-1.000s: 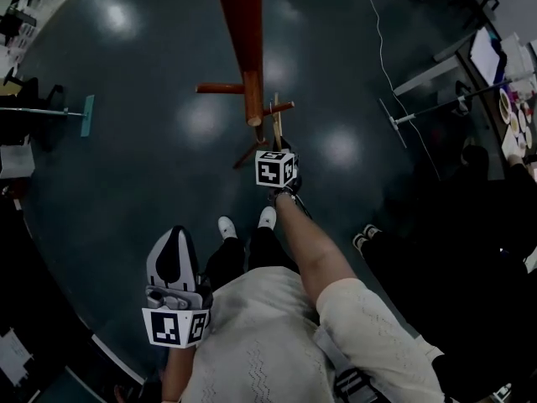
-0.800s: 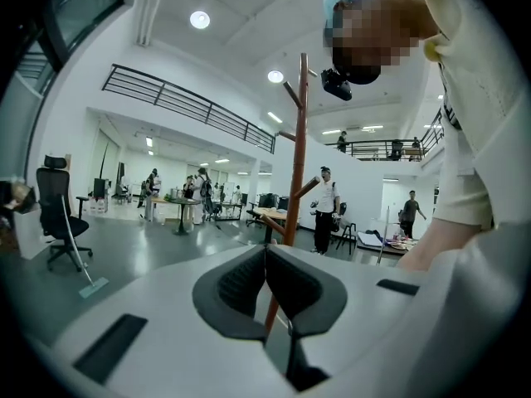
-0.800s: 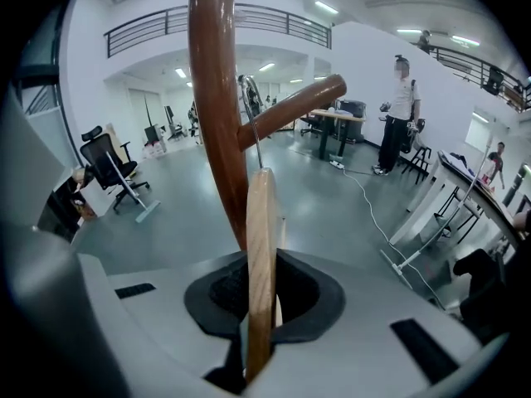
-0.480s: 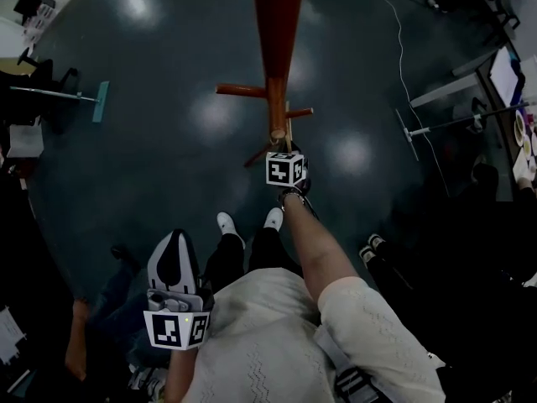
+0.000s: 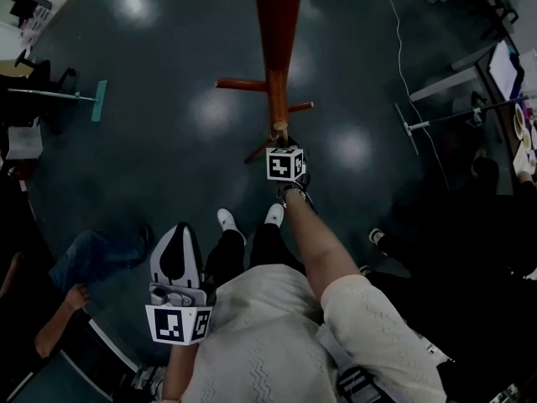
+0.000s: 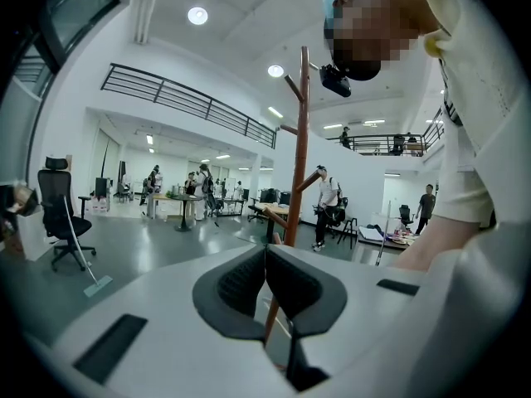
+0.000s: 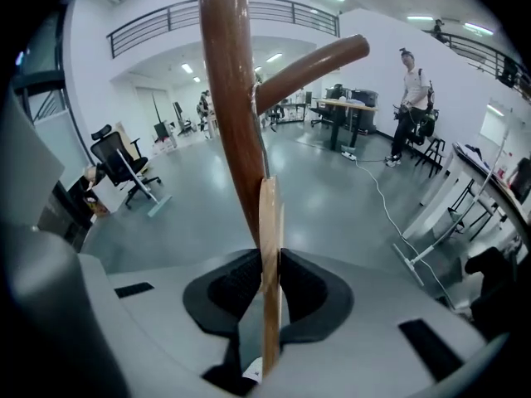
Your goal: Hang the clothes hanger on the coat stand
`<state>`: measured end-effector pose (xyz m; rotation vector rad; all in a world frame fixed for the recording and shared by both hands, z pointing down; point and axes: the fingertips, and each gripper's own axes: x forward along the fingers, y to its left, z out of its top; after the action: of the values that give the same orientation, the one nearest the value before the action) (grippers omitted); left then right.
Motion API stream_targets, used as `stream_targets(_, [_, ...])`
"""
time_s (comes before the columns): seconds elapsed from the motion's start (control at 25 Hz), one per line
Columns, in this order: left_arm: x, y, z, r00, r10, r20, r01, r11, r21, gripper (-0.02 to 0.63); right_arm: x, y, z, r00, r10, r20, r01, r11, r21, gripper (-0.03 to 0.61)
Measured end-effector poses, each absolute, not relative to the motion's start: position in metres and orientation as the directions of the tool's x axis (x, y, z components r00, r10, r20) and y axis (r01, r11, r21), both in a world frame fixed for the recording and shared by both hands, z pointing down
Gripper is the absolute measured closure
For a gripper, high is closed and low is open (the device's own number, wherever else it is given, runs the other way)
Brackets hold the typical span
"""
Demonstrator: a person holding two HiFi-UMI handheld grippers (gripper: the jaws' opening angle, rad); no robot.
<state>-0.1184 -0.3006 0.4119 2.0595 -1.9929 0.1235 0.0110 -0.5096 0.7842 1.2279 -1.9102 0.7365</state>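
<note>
The right gripper [image 7: 270, 287] has its dark padded jaws pressed shut on a flat, pale wooden clothes hanger [image 7: 270, 239], which shows edge-on and stands upright between them. The hanger's thin metal hook [image 7: 260, 143] rises from its top, close along the round, reddish-brown wooden pole of the coat stand [image 7: 228, 81]. It reaches up toward the spot where a slanting wooden peg [image 7: 314, 63] branches off to the right. Whether the hook sits over the peg cannot be told. The hanger's body lies just in front of the pole, very near it or touching.

In the head view this gripper is held out ahead on the person's outstretched right arm [image 5: 315, 242], right at the stand, whose pegs spread out to both sides.

The left gripper [image 6: 265, 259] has its jaws closed flat against each other with nothing between them. It hangs low beside the person's left hip, well apart from the stand, over the dark, glossy grey floor [image 5: 151, 141].
</note>
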Motion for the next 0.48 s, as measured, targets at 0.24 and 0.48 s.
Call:
stream_targets(0.24, [-0.121,-0.300,0.412,0.056,-0.971,0.231,-0.990,-0.023,0.142,0.601,0.027,-0.507,0.773,-0.272,-0.534,0.801,-0.939,0.329,-0.100,0.502])
stream_targets(0.48, [-0.116,-0.300,0.404,0.092,-0.976,0.200,-0.988,-0.064,0.142,0.601,0.046,-0.505,0.746,-0.290,-0.568,0.770,-0.941,0.317,-0.121,0.502])
